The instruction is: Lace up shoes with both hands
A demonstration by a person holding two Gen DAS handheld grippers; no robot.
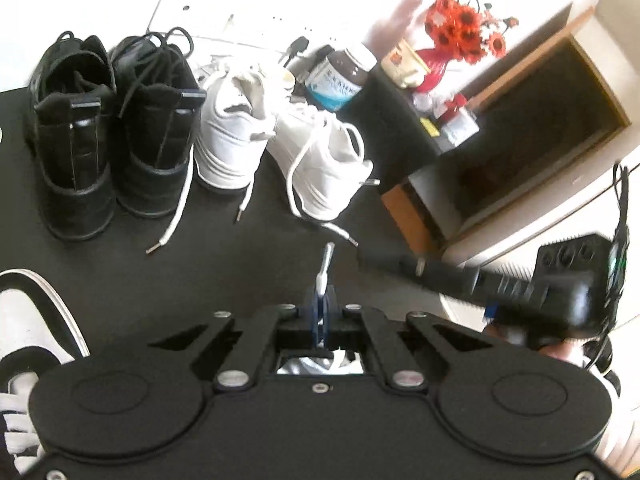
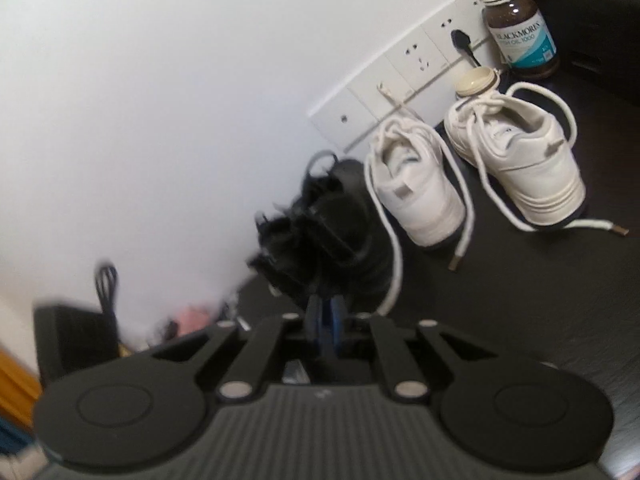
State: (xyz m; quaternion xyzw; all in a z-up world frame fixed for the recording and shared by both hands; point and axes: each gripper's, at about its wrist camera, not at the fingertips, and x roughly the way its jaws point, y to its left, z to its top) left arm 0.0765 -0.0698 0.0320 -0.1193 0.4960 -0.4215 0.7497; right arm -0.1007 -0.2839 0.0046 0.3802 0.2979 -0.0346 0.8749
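A black-and-white sneaker (image 1: 36, 320) with white lacing lies at the lower left of the left wrist view, partly hidden under my left gripper (image 1: 321, 300). That gripper is shut on a white lace end (image 1: 323, 270), and the metal tip pokes up past the blue pads. My right gripper (image 1: 366, 260) reaches in from the right, its fingers close to the lace tip but apart from it. In the right wrist view the right gripper (image 2: 326, 312) has its blue pads almost together, and I see nothing between them.
A pair of black shoes (image 1: 112, 120) and a pair of white shoes (image 1: 280, 136) with loose laces stand on the black mat (image 1: 240, 272) by the wall. A brown bottle (image 1: 340, 72), a red vase of flowers (image 1: 452, 32) and a wooden box (image 1: 520, 140) lie beyond.
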